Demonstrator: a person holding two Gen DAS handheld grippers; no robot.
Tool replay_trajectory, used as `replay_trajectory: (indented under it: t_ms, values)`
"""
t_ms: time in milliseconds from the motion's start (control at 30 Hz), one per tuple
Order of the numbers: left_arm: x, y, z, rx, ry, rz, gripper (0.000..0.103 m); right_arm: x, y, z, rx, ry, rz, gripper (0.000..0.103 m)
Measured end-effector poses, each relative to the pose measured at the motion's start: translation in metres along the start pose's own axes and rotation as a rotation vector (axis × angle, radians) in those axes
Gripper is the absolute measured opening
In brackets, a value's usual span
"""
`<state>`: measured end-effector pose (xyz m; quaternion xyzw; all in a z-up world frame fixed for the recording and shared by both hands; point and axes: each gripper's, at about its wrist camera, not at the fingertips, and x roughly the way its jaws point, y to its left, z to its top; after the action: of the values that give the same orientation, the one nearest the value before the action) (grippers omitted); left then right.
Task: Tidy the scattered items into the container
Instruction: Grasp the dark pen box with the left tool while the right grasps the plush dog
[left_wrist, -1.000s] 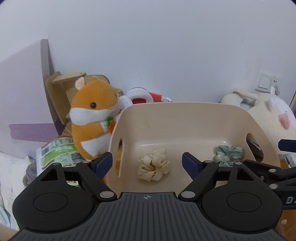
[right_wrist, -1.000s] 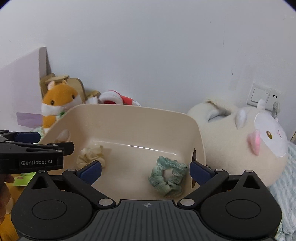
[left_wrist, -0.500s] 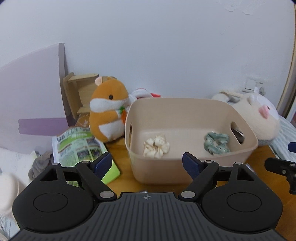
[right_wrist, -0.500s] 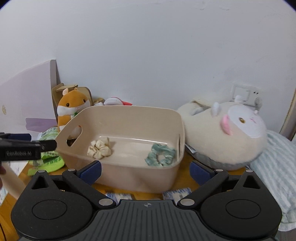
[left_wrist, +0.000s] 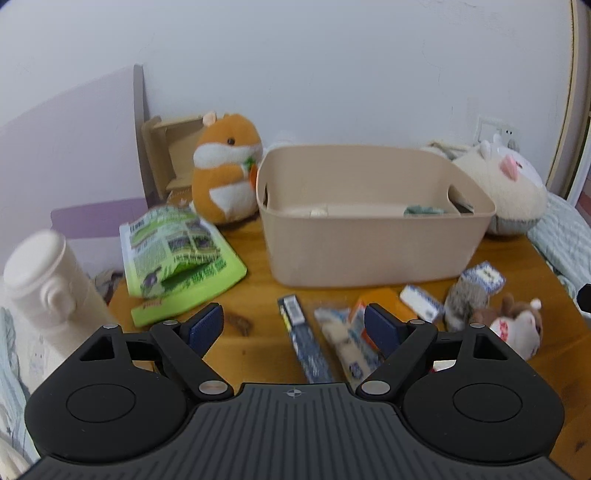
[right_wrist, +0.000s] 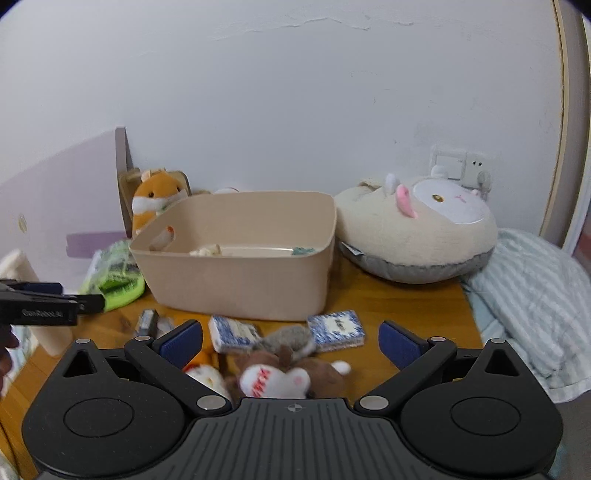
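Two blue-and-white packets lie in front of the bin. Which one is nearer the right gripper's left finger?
The left blue-and-white packet, by the right gripper's left finger. The other packet lies further right, beyond the grey plush.

The left gripper is matte black with a ribbed housing, round side discs, silver pivot screws and blue pads. The right gripper matches. At nine o'clock in its view, white lettering, possibly "GenRobot.AI", marks one finger.

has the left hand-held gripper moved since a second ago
Yes. The left hand-held gripper has pulled back from the beige bin: the bin looks smaller now, and table items in front of it show.
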<state>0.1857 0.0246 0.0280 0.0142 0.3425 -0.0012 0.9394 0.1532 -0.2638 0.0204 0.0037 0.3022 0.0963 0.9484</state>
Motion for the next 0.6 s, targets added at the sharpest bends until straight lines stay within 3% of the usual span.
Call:
replay_trajectory:
  t_ms: [267, 600]
  values:
    - [0.016, 0.006, -0.027, -0.027, 0.078, 0.003, 0.085, 0.011, 0.003, -0.024, -0.110, 0.021, -0.044, 0.103]
    - [0.036, 0.003, -0.041, -0.022, 0.134, -0.003, 0.085, 0.043, 0.001, -0.044, -0.256, 0.092, 0.015, 0.103]
